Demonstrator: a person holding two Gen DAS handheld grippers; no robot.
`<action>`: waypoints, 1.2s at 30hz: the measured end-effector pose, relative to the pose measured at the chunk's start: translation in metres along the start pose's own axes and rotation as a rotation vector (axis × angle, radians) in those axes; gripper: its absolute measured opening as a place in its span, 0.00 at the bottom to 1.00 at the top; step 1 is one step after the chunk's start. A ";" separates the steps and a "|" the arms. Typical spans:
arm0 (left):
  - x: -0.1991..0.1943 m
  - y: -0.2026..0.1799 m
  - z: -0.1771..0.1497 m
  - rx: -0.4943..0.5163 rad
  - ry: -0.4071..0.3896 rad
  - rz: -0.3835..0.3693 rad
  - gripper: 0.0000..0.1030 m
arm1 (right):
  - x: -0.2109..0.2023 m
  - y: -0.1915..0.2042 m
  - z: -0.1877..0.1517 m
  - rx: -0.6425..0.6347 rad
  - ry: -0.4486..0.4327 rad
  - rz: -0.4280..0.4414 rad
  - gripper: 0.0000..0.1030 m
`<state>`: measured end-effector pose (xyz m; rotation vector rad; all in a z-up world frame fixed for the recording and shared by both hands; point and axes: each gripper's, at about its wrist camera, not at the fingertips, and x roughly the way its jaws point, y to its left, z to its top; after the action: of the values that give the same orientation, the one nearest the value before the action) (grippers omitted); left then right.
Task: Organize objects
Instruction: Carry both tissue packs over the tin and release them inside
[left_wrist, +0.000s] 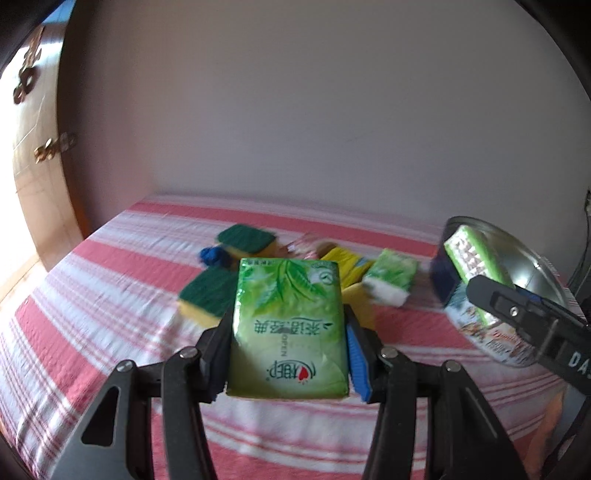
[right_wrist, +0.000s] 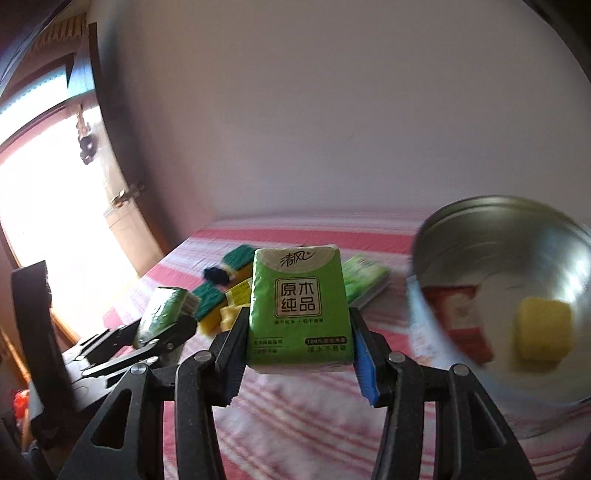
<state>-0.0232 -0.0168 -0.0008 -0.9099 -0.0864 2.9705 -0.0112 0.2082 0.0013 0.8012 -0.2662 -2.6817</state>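
Observation:
My left gripper (left_wrist: 290, 325) is shut on a green leaf-print tissue pack (left_wrist: 288, 325) and holds it above the striped bed. My right gripper (right_wrist: 300, 325) is shut on a green tissue pack with a boxed label (right_wrist: 300, 306), also held in the air. The right gripper and its pack (left_wrist: 476, 258) show at the right of the left wrist view, in front of a round metal tin (left_wrist: 532, 266). In the right wrist view the tin (right_wrist: 461, 229) stands at the right with a red packet (right_wrist: 458, 317) and a yellow block (right_wrist: 543, 328) inside.
On the pink-and-white striped cover (left_wrist: 110, 295) lie green-and-yellow sponges (left_wrist: 207, 295), a blue item (left_wrist: 212, 255), a yellow packet (left_wrist: 347, 264) and another green tissue pack (left_wrist: 391, 278). A wooden door (left_wrist: 33, 177) stands at the left, a bare wall behind.

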 end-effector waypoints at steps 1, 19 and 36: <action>-0.001 -0.005 0.002 0.005 -0.004 -0.007 0.50 | -0.003 -0.004 0.001 -0.001 -0.012 -0.017 0.51; 0.003 -0.103 0.033 0.086 -0.073 -0.157 0.51 | -0.038 -0.075 0.019 0.055 -0.133 -0.239 0.51; 0.037 -0.186 0.043 0.158 -0.049 -0.248 0.51 | -0.042 -0.141 0.034 0.103 -0.138 -0.481 0.51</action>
<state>-0.0751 0.1687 0.0253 -0.7486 0.0314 2.7249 -0.0338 0.3571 0.0125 0.7928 -0.2743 -3.2049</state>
